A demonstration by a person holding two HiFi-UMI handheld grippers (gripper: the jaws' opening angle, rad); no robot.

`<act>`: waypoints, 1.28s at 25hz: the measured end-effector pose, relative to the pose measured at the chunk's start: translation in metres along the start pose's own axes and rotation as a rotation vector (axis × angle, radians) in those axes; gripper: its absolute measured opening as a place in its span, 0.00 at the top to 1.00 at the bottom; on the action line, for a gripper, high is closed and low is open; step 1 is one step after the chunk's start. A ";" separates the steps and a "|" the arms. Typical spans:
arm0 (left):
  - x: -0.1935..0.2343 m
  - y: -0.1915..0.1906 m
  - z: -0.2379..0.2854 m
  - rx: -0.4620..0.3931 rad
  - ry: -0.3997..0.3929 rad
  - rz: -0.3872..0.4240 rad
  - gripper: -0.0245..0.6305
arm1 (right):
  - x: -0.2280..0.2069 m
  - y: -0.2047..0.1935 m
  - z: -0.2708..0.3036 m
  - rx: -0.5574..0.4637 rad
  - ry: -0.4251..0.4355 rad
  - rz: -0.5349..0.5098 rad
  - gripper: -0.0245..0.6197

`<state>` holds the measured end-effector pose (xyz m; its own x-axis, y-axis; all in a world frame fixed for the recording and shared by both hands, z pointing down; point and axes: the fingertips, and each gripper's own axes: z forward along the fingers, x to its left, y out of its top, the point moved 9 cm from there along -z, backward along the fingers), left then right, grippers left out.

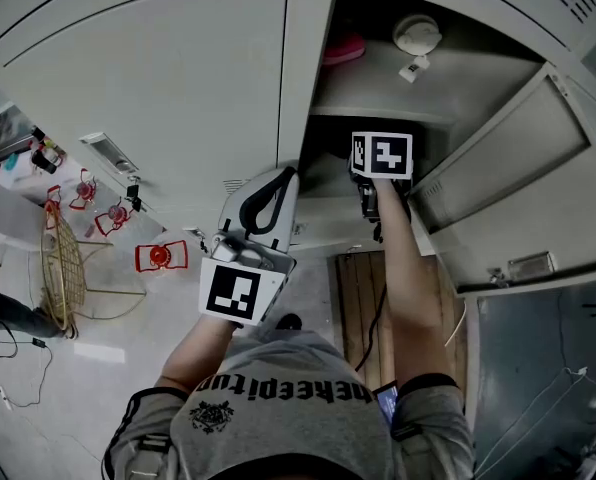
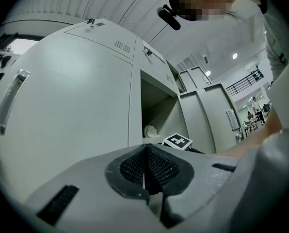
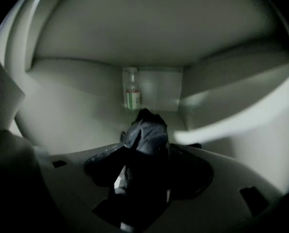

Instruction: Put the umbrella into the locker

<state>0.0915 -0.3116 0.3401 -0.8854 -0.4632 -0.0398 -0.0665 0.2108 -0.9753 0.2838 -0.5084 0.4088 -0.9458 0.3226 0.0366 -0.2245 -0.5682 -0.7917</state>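
A dark folded umbrella [image 3: 148, 136] sits between the jaws of my right gripper [image 3: 147, 168], which is shut on it. The umbrella's tip points into the dim locker compartment [image 3: 81, 110]. In the head view only that gripper's marker cube [image 1: 381, 155] shows, at the mouth of the open grey locker [image 1: 378, 88]; its jaws and the umbrella are hidden in the dark inside. My left gripper [image 1: 276, 183] hangs beside the locker's front edge. Its ribbed pads [image 2: 156, 168] are pressed together with nothing between them.
A small bottle [image 3: 133, 95] stands at the back wall of the compartment. The shelf above holds a white round object [image 1: 417, 35] and something pink [image 1: 343, 48]. The open door [image 1: 508, 198] swings out to the right. Red items [image 1: 161, 256] and a wire basket [image 1: 63, 268] lie on the floor at left.
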 end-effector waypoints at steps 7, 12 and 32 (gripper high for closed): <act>-0.003 0.004 -0.003 -0.014 -0.003 0.005 0.96 | 0.007 -0.001 -0.010 -0.058 0.008 -0.034 0.56; -0.005 0.005 -0.007 -0.021 -0.006 0.007 0.96 | 0.009 -0.005 -0.024 -0.110 0.010 -0.026 0.56; -0.011 0.017 -0.025 -0.043 -0.094 -0.012 0.96 | 0.031 -0.027 -0.112 -0.357 -0.041 0.082 0.96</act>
<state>0.0886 -0.2809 0.3293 -0.8376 -0.5440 -0.0499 -0.0987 0.2406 -0.9656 0.2867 -0.3983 0.3632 -0.9675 0.2523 -0.0174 -0.0580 -0.2884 -0.9558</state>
